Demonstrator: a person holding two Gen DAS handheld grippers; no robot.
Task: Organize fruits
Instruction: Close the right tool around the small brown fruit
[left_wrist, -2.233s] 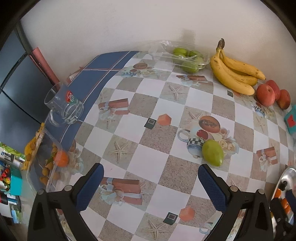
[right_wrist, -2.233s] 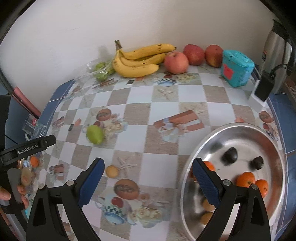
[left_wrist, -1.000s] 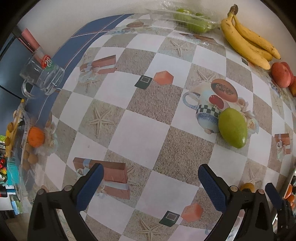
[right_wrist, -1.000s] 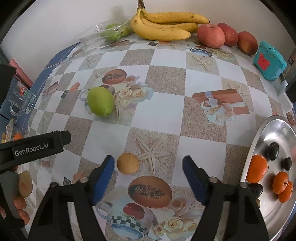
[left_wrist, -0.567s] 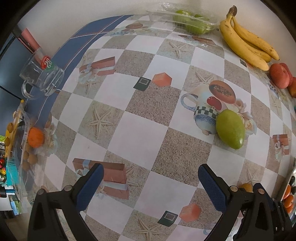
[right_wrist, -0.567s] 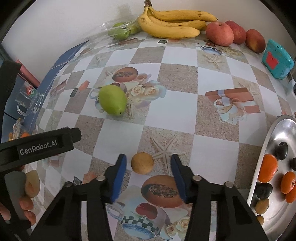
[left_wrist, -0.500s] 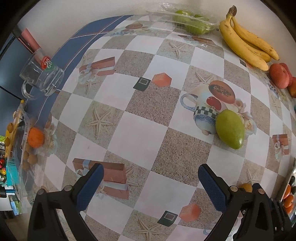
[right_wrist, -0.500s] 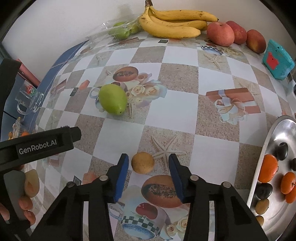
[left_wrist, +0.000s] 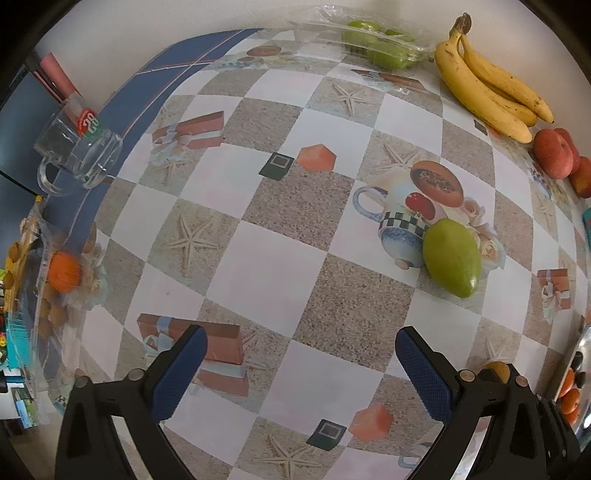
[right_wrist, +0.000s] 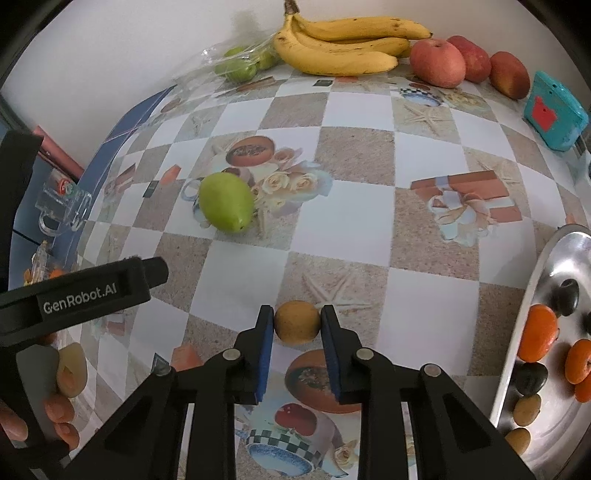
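My right gripper (right_wrist: 297, 321) has its blue pads pressed on either side of a small brown fruit (right_wrist: 297, 322), which sits on the table (right_wrist: 343, 221) between the fingertips, near the front edge. The jaws are nearly shut, held apart only by the fruit. I cannot tell whether the fruit is lifted off the cloth.

My left gripper (left_wrist: 299, 354) hangs over the table with its jaws wide apart and nothing between them; only the checked cloth shows in the gap. From its camera the brown fruit is a sliver just past the right finger.

A green mango (right_wrist: 226, 203) lies alone toward the middle of the table, well apart from both grippers. Along the back edge are bananas (right_wrist: 343, 44), apples (right_wrist: 437, 62) and a bag of green fruit (right_wrist: 240, 64). A steel bowl (right_wrist: 535, 280) at the right edge holds oranges and dark fruits. A glass mug (left_wrist: 77, 155) stands at the left edge.
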